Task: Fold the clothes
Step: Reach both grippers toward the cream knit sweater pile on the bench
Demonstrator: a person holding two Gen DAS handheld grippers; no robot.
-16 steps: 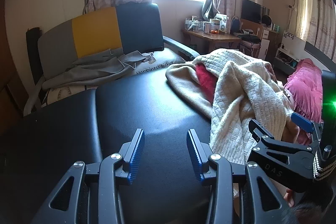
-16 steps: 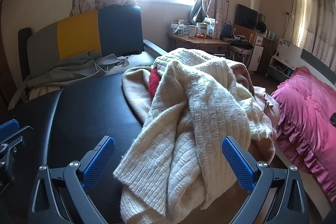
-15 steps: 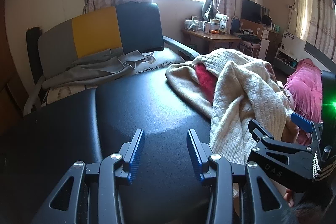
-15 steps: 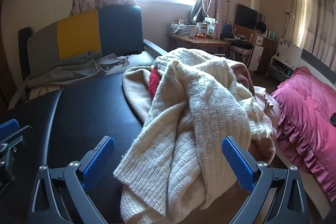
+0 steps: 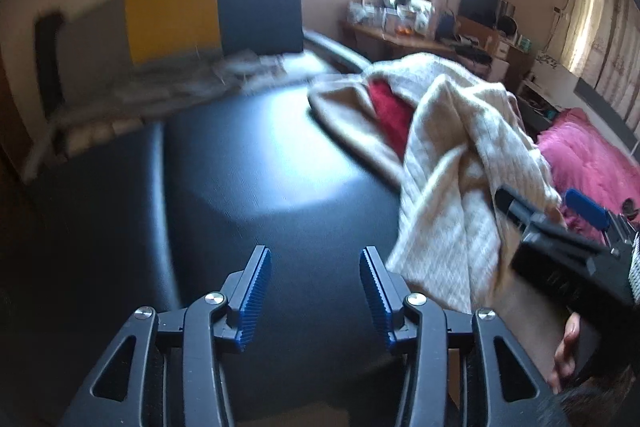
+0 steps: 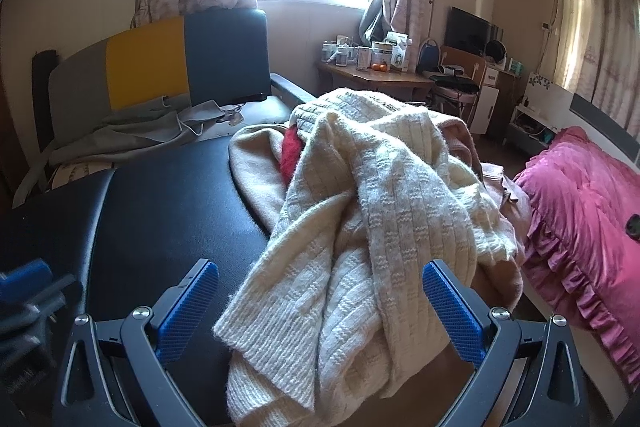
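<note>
A cream knit sweater (image 6: 360, 227) lies crumpled on top of a pile, over a beige garment (image 6: 256, 167) and a red one (image 6: 290, 151). The pile sits at the right end of a black padded surface (image 6: 172, 207). My right gripper (image 6: 320, 287) is open wide just before the pile; the sweater's hanging hem lies between its blue pads without touching them. In the blurred left wrist view, my left gripper (image 5: 315, 291) is open over the bare black surface (image 5: 260, 155), left of the sweater (image 5: 452, 167), nothing between its pads. The right gripper (image 5: 560, 251) shows at the right edge.
A sofa with a grey, yellow and blue back (image 6: 160, 67) stands behind the surface, a grey cloth (image 6: 140, 135) draped on its seat. A wooden desk (image 6: 372, 75) with jars is farther back. A pink bed cover (image 6: 580, 207) lies to the right. A hand (image 5: 564, 347) holds the right gripper.
The left wrist view has gone blurred and the room has slid upward in it: the left gripper is moving. Its jaw gap looks the same. The right gripper and the pile are unmoved.
</note>
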